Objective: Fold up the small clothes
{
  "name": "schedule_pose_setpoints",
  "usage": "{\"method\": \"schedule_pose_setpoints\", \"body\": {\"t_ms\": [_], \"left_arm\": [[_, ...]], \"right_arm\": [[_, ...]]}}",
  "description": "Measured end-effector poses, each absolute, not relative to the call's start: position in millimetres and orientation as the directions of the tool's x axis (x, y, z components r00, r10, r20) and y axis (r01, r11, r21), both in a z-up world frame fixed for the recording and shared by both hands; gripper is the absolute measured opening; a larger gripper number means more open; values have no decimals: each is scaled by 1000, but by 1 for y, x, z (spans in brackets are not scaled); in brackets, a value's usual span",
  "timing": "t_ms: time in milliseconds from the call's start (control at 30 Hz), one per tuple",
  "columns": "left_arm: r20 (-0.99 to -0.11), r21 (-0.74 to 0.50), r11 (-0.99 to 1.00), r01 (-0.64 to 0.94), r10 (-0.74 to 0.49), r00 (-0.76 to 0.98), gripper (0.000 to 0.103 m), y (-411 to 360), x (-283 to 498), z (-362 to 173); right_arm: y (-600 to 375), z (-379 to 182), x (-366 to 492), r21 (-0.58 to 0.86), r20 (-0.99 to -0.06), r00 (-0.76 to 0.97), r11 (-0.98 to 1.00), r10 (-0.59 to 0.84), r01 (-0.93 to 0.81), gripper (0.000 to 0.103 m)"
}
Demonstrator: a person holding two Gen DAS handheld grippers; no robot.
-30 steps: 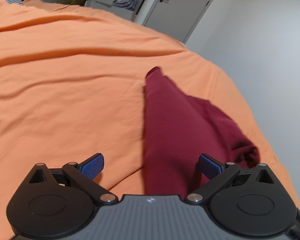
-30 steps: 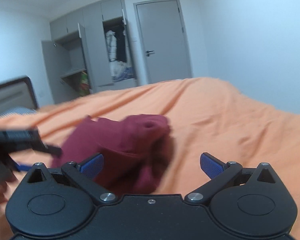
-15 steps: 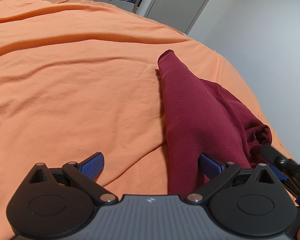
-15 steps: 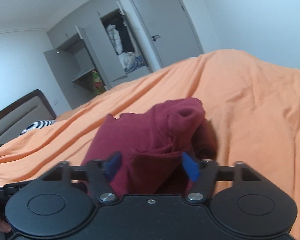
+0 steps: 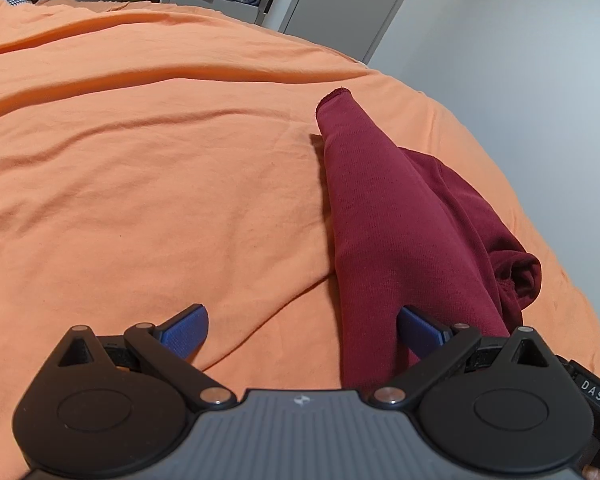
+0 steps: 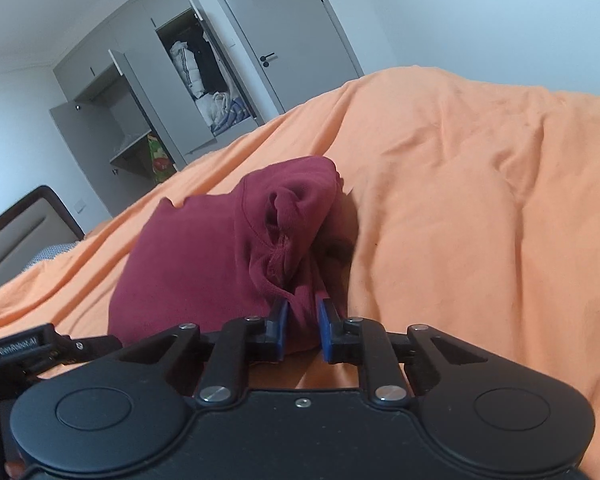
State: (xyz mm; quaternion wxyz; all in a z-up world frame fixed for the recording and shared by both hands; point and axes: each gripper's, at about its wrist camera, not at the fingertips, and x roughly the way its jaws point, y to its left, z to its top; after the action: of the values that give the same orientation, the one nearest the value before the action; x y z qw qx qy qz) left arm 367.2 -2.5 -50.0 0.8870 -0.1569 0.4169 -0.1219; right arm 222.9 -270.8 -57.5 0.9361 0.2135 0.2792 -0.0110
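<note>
Right gripper (image 6: 302,330): jaws drawn narrow, pinching a bunched edge of the maroon garment (image 6: 204,256) directly between its pads. Left gripper (image 5: 300,332): jaws wide, nothing held; the garment's near edge lies just inside its right-hand finger (image 5: 420,330). Ahead of both, the garment lies crumpled on the orange bedsheet (image 5: 140,168), one sleeve (image 5: 352,148) running away from the left gripper. Recommendation: the left should take the near edge squarely before any lift, so both grips tension the cloth evenly. An open wardrobe (image 6: 196,84) stands beyond.
</note>
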Motion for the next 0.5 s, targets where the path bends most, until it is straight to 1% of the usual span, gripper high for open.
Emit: {"method": "schedule_pose_setpoints", "body": {"t_ms": [67, 133, 200, 233, 300, 333, 367, 400, 433, 467, 500], "left_arm": [[-703, -378, 922, 88, -348, 621, 103, -2, 366, -50], [-703, -380, 920, 90, -351, 618, 103, -1, 365, -50], [-704, -380, 920, 92, -352, 617, 103, 1, 365, -51], [-705, -379, 921, 93, -352, 616, 103, 1, 365, -52], [-707, -379, 921, 88, -350, 614, 103, 2, 365, -50], [-708, -382, 920, 83, -349, 614, 103, 2, 366, -49], [-707, -388, 918, 79, -351, 614, 103, 2, 367, -46], [-702, -398, 914, 75, -356, 617, 103, 3, 368, -43], [-693, -413, 908, 72, -365, 622, 103, 3, 370, -41], [-677, -433, 898, 76, -380, 630, 103, 4, 372, -38], [-659, -453, 888, 82, -395, 639, 103, 3, 374, -35]], "right_arm": [[-268, -58, 220, 376, -524, 847, 916, 89, 137, 14], [-268, -60, 216, 377, -522, 849, 915, 83, 143, 13], [-269, -61, 214, 390, -522, 848, 909, 88, 146, 13], [-270, -60, 213, 394, -521, 848, 908, 94, 141, 15], [-271, -56, 211, 393, -508, 856, 910, 98, 129, 26], [-272, -52, 210, 392, -497, 863, 912, 95, 125, 37], [-273, -48, 209, 393, -483, 870, 912, 97, 116, 46], [-275, -44, 210, 397, -466, 879, 912, 99, 107, 50], [-277, -41, 211, 403, -447, 889, 910, 100, 100, 60], [-280, -38, 215, 411, -434, 895, 907, 105, 93, 73], [-282, -36, 219, 422, -426, 897, 903, 115, 84, 79]]}}
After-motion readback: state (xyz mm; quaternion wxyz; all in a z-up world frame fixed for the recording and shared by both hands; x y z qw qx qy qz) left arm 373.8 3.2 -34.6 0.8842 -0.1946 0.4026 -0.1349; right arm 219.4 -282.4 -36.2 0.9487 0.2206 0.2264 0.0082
